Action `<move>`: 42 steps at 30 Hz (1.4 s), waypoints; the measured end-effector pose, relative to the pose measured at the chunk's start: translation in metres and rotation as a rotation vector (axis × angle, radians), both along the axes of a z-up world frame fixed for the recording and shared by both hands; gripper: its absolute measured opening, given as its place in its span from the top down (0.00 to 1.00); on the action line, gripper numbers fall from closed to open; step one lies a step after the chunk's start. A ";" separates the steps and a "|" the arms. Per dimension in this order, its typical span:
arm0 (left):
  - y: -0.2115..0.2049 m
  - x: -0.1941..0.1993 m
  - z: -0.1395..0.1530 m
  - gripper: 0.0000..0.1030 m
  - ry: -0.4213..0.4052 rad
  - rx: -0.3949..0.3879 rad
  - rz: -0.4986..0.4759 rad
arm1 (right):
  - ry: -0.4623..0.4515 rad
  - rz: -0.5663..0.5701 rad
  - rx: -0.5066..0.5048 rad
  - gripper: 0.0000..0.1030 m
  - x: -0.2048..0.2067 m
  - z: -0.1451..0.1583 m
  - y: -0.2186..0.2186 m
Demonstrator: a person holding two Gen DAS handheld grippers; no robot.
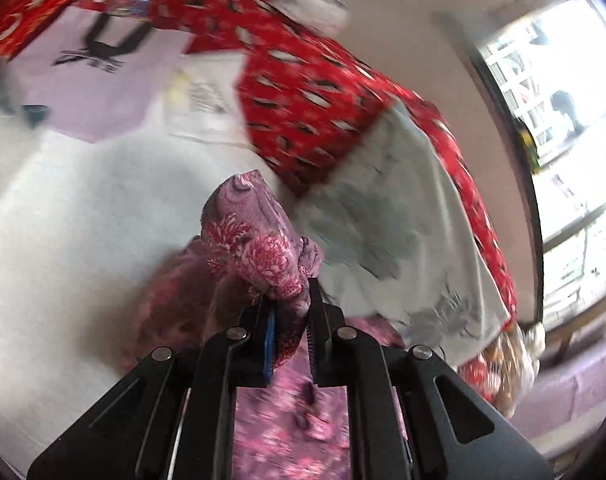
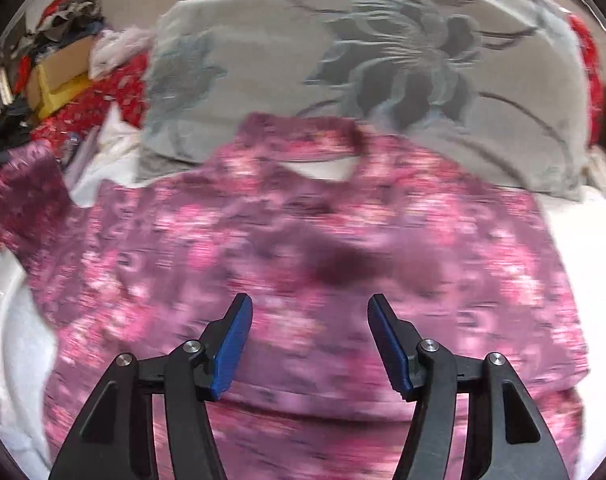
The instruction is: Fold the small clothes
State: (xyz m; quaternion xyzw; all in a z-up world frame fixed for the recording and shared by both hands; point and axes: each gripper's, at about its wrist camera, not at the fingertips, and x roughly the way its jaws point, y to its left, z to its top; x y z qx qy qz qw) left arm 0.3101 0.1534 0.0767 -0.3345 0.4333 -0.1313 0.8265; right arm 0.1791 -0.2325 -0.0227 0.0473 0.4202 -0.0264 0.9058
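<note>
A small pink-and-purple floral top [image 2: 303, 248] lies spread on a white surface, its neckline toward the far side. My right gripper [image 2: 309, 312] is open and empty, hovering just above the garment's middle. In the left wrist view my left gripper [image 1: 291, 304] is shut on a bunched fold of the same floral top [image 1: 259, 252], which stands up from between the fingers; more of the fabric trails below the jaws.
A grey cloth with dark flower prints [image 2: 363, 72] lies beyond the top, also in the left wrist view [image 1: 395, 232]. A red patterned sheet [image 1: 303, 92], a lilac printed garment [image 1: 99, 76], a cardboard box with clothes [image 2: 59, 68] and a window [image 1: 563, 120] surround the white surface [image 1: 83, 220].
</note>
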 end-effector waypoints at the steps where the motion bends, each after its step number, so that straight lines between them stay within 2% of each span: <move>1: -0.013 0.000 0.001 0.90 0.001 -0.001 -0.020 | 0.008 -0.020 -0.029 0.40 -0.003 0.000 -0.011; 5: -0.062 -0.004 -0.001 0.90 0.016 -0.005 -0.090 | 0.026 -0.093 -0.090 0.39 -0.014 -0.003 -0.051; 7: -0.085 -0.006 -0.004 0.90 0.023 -0.011 -0.122 | 0.047 -0.140 -0.078 0.32 -0.019 -0.011 -0.070; 9: -0.108 -0.009 -0.006 0.90 0.034 -0.019 -0.151 | 0.078 -0.173 -0.024 0.23 -0.023 -0.026 -0.087; 11: -0.134 -0.013 -0.010 0.90 0.039 -0.012 -0.185 | -0.001 -0.178 0.036 0.22 -0.035 -0.029 -0.095; 16: -0.191 -0.024 -0.030 0.90 0.070 0.032 -0.261 | -0.007 -0.166 -0.009 0.17 -0.034 -0.031 -0.086; 18: -0.217 -0.031 -0.044 0.90 0.090 0.068 -0.301 | -0.013 -0.162 0.014 0.16 -0.034 -0.031 -0.089; 22: -0.265 -0.047 -0.076 0.87 0.127 0.221 -0.370 | -0.025 -0.158 0.030 0.15 -0.039 -0.031 -0.092; 24: -0.277 -0.052 -0.090 0.77 0.163 0.264 -0.400 | -0.025 -0.156 0.027 0.15 -0.039 -0.031 -0.092; 25: -0.280 -0.054 -0.097 0.68 0.188 0.269 -0.419 | -0.026 -0.156 0.028 0.14 -0.041 -0.031 -0.093; 26: -0.281 -0.056 -0.100 0.64 0.203 0.266 -0.435 | -0.026 -0.155 0.030 0.14 -0.040 -0.031 -0.093; 28: -0.275 -0.062 -0.097 0.64 0.198 0.258 -0.454 | -0.024 -0.154 0.026 0.14 -0.037 -0.032 -0.090; 31: -0.247 -0.072 -0.082 0.63 0.197 0.196 -0.470 | -0.017 -0.155 0.019 0.14 -0.038 -0.032 -0.089; 34: -0.190 -0.086 -0.070 0.45 0.153 0.119 -0.396 | 0.015 -0.161 0.020 0.16 -0.032 -0.027 -0.087; 35: -0.167 -0.089 -0.068 0.44 0.141 0.110 -0.352 | 0.019 -0.173 0.035 0.16 -0.031 -0.022 -0.088; 38: -0.117 -0.085 -0.079 0.44 0.158 0.063 -0.260 | -0.057 -0.188 0.213 0.16 -0.037 -0.001 -0.091; 40: -0.102 -0.077 -0.098 0.44 0.223 0.021 -0.222 | -0.095 -0.165 0.328 0.14 -0.035 0.010 -0.085; 42: -0.095 -0.073 -0.120 0.44 0.287 -0.028 -0.203 | -0.085 -0.116 0.428 0.15 -0.024 0.013 -0.072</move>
